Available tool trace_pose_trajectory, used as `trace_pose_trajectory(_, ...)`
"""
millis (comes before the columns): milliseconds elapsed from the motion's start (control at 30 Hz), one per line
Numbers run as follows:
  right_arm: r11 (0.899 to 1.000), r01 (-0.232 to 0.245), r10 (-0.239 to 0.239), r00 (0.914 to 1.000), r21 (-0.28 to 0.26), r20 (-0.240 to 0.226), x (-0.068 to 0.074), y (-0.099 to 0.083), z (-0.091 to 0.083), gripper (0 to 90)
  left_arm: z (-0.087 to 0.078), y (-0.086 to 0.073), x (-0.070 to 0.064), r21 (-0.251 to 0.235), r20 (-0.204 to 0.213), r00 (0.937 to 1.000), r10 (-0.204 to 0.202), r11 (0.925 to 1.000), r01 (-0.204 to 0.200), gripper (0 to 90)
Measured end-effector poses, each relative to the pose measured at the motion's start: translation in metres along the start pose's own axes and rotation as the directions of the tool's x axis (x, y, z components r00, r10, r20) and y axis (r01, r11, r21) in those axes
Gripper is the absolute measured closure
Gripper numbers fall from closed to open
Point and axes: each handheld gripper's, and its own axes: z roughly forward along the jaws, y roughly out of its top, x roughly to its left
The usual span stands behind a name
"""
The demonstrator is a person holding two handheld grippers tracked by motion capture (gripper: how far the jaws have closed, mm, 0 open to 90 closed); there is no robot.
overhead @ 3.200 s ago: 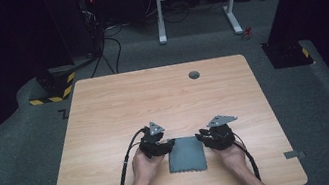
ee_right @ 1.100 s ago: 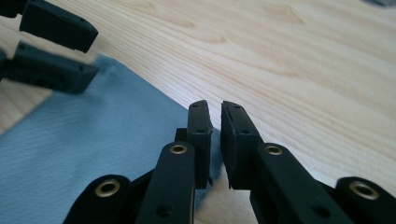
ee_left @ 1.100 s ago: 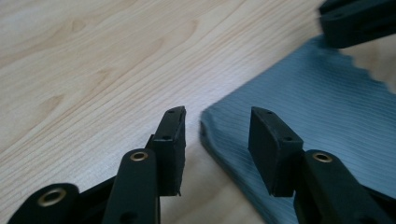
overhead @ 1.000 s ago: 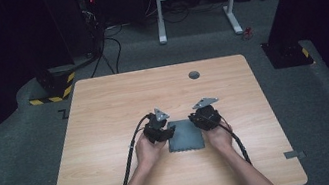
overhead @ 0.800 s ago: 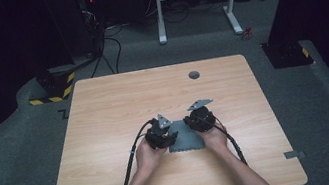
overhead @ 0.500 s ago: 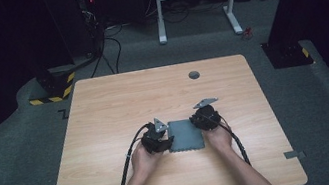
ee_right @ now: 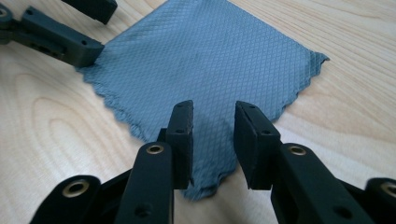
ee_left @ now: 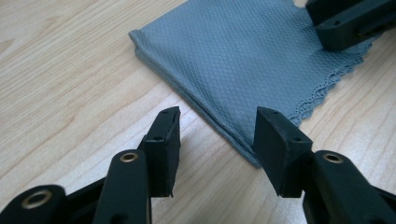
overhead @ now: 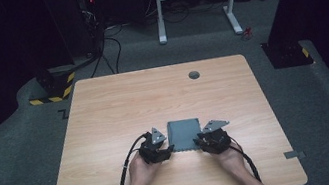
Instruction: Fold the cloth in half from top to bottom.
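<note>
Since about half a second back, both hands have slid toward the near edge, so the grey cloth [overhead: 184, 135] now shows most of its far part on the desk [overhead: 105, 112], lying flat, near middle. Left gripper [ee_left: 217, 135] has its jaws wide apart straddling the cloth's near-left corner, nothing pinched. Right gripper [ee_right: 212, 135] is narrower, jaws hovering over the scalloped near-right edge; can't really tell if it's touching the fabric, but it doesn't look clamped.

What could go wrong: the folded left edge looks like two layers, so closing there might catch only the top one and peel the fold open. Also, if one side grabs and the other misses, the cloth would skew or bunch when lifted.
</note>
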Motion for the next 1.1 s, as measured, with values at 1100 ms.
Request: trace_pose_trajectory(1100,0.989,-0.083,0.088,0.9954,-0.123,0.036,-0.017,-0.021,-0.047,54.3,-0.045,-0.019,0.014,-0.184,0.054,0.9831,-0.175,0.9659,0.182,39.0)
